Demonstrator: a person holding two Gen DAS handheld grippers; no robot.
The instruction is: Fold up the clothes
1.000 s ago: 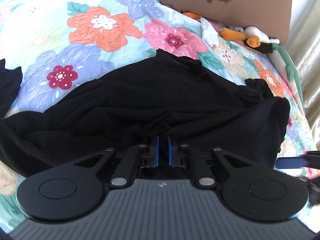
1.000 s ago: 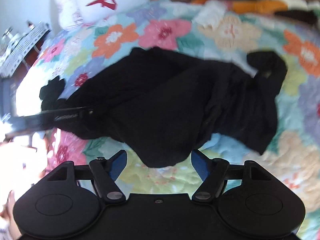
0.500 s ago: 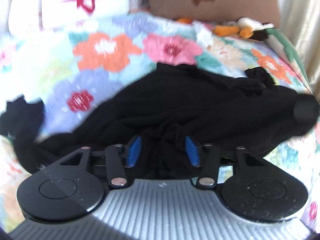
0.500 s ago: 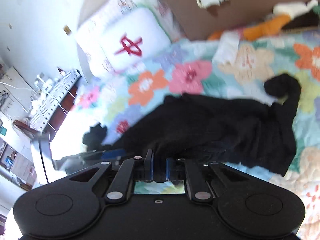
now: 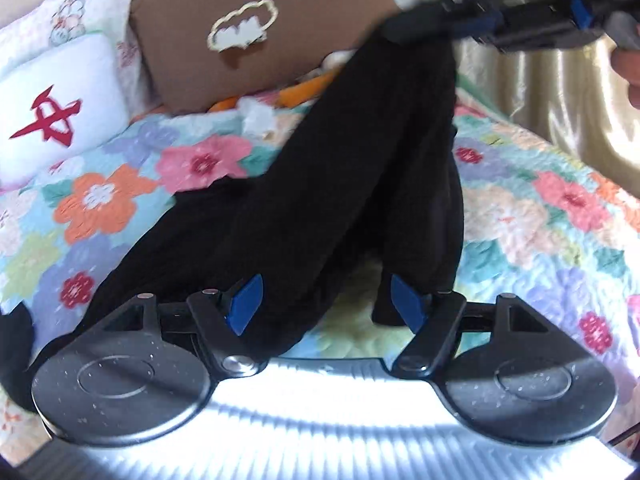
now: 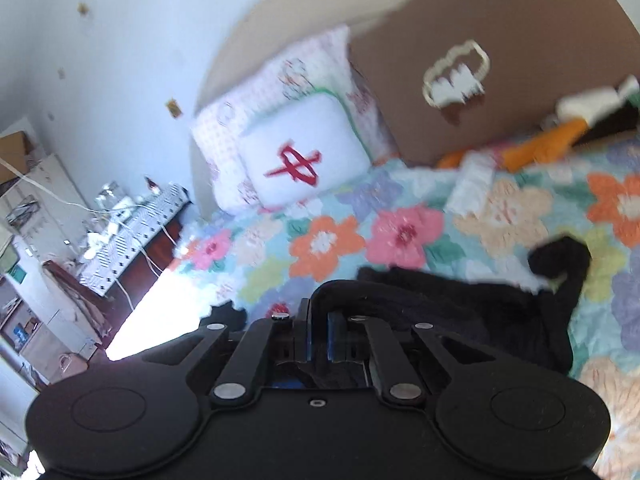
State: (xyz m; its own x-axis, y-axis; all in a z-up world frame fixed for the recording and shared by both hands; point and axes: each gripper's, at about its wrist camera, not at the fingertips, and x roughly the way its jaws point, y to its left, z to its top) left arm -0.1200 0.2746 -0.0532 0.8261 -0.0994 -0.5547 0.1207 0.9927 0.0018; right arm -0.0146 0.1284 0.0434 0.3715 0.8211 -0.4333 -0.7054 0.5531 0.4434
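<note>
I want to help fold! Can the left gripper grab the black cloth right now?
Probably yes. The left gripper has just been opening its jaws, and the black cloth hangs right between them with nothing in the way. The right gripper holds its other end up.

Bright daylight fills both views. In the left wrist view, glare washes the ribbed grey body of the hand-held gripper (image 5: 326, 304) almost white, crossed by striped shadows. The curtain (image 5: 560, 92) shines with soft highlights. In the right wrist view, a blown-out white patch (image 6: 160, 312) sits beside the bed. Motion blur smears the pillows (image 6: 304, 164), the quilt (image 6: 500, 216) and the black garment (image 5: 360, 184), whose folds sink into flat darkness. Fisheye curving bends the edges.
</note>
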